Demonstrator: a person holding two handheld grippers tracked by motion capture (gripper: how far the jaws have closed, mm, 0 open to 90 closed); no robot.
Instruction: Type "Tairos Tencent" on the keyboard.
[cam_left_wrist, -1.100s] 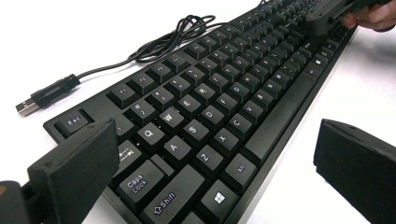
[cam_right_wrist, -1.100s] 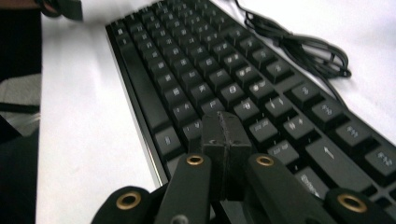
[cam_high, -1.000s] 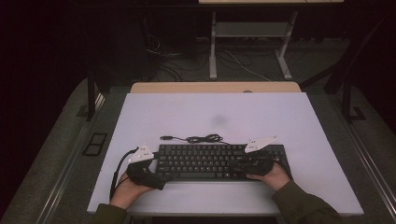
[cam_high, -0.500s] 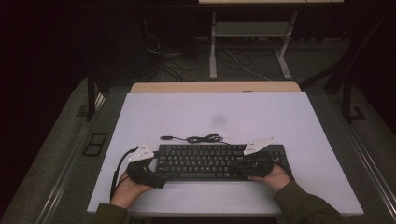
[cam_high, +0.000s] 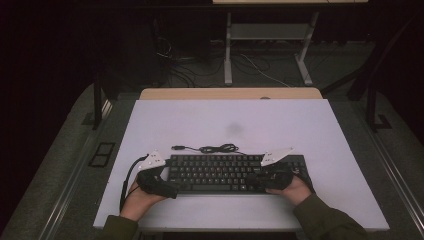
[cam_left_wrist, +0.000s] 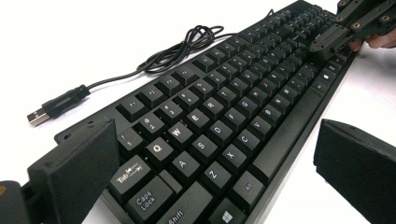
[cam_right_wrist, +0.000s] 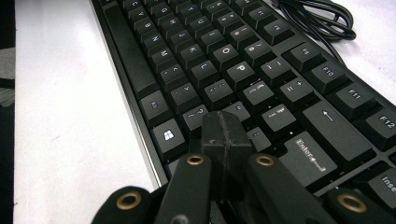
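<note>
The right tool (cam_right_wrist: 227, 135) is clenched with nothing between its jaws, the two black tips pressed together into one blunt wedge that hovers over or rests on the lower right keys of the keyboard (cam_high: 235, 172), close to the Enter key (cam_right_wrist: 310, 156); whether it actually touches a key I cannot tell. The left tool (cam_left_wrist: 210, 172) is released, its jaws standing wide to either side of the keyboard's left end, one by the Tab key (cam_left_wrist: 130, 173) and the other off the front edge, neither pressing on it.

The keyboard is a full-size black one with white legends (the letters Q, W, A, S read clearly in the left gripper view), low flat keycaps in neat rows and a long space bar (cam_left_wrist: 289, 140) along its front. It lies on the white worktop (cam_high: 200, 120) near the front edge, roughly centred between the left and right edges and parallel to them. Its black cable (cam_high: 217, 148) sits bunched in a loose coil just behind the keyboard's back edge, ending in a USB plug (cam_left_wrist: 39, 114) that lies free on the worktop towards the left. The person's hands hold the tools at the keyboard's two ends.
</note>
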